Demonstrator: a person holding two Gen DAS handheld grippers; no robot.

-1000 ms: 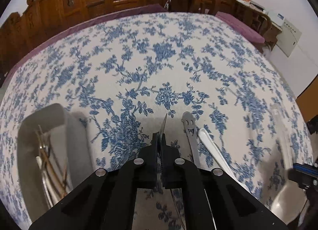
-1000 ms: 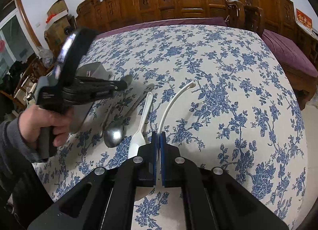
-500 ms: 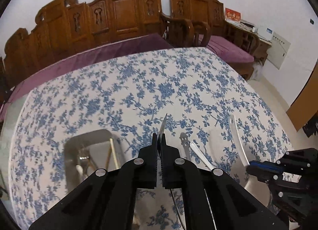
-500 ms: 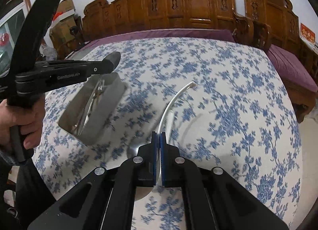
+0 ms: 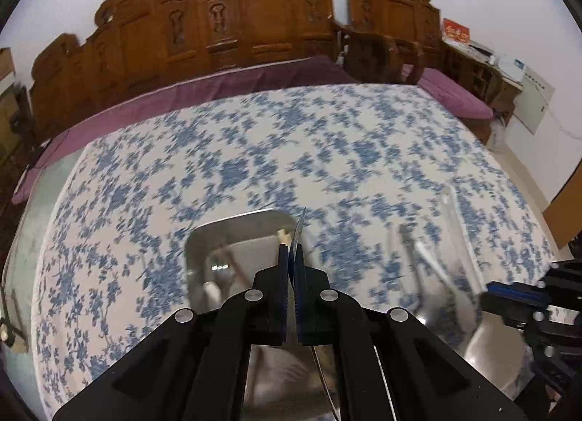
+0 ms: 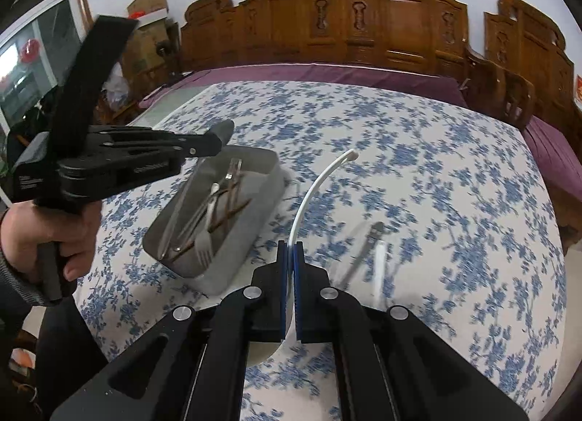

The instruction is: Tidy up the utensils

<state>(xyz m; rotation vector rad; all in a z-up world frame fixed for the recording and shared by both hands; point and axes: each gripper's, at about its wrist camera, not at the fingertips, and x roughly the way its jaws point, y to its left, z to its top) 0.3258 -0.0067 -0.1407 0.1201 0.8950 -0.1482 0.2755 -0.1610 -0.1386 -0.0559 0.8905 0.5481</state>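
My left gripper [image 5: 290, 250] is shut on a metal utensil [image 5: 299, 226], held edge-on above the right rim of the metal tray [image 5: 203, 239]. It also shows in the right wrist view [image 6: 214, 141], raised over the tray's [image 6: 271, 162] far end. The tray holds a fork [image 6: 204, 246], chopsticks [image 6: 229, 213] and other cutlery. My right gripper [image 6: 290, 250] is shut on a white spoon's curved handle [image 6: 320, 177], lifted above the table just right of the tray; its bowl hangs below the fingers.
A metal utensil [image 6: 363, 246] and a white utensil [image 6: 380, 261] lie on the blue floral tablecloth [image 6: 436, 166] right of the tray. Carved wooden chairs [image 5: 254, 20] ring the table's far side. My right gripper [image 5: 523, 304] shows at the left wrist view's right edge.
Both grippers have risen from the table with their utensils. The left one has moved left, over the tray. The right one has lifted the white spoon clear of the cloth.
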